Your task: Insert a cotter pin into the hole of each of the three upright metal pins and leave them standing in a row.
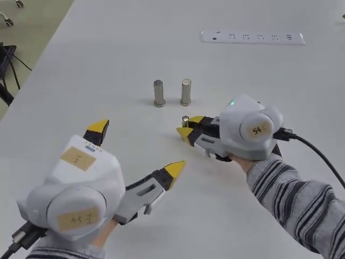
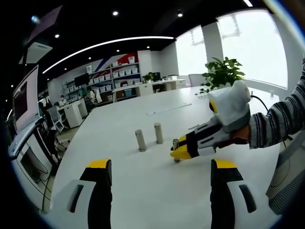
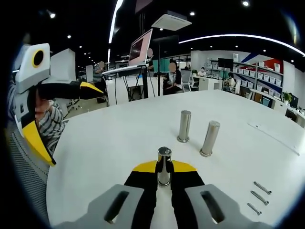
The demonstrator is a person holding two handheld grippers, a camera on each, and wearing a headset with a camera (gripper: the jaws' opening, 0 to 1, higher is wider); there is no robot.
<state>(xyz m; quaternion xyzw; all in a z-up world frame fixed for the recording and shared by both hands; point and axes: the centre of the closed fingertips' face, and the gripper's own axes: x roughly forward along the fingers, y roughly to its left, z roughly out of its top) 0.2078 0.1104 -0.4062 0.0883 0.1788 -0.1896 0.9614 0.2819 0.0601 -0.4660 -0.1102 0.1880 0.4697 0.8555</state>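
The left hand-held gripper (image 1: 137, 148) hovers empty, jaws spread wide. Ahead of it the left metal pin (image 1: 158, 93) and the right metal pin (image 1: 186, 91) stand upright, side by side. Just nearer the person, the right hand-held gripper (image 1: 186, 129) grips a third pin (image 3: 164, 164), its long axis vertical. Three cotter pins (image 3: 258, 195) lie flat off that gripper's right side, far from the left one. The pale surface (image 1: 108, 54) carries a power strip (image 1: 252, 36), and an open office lies beyond.
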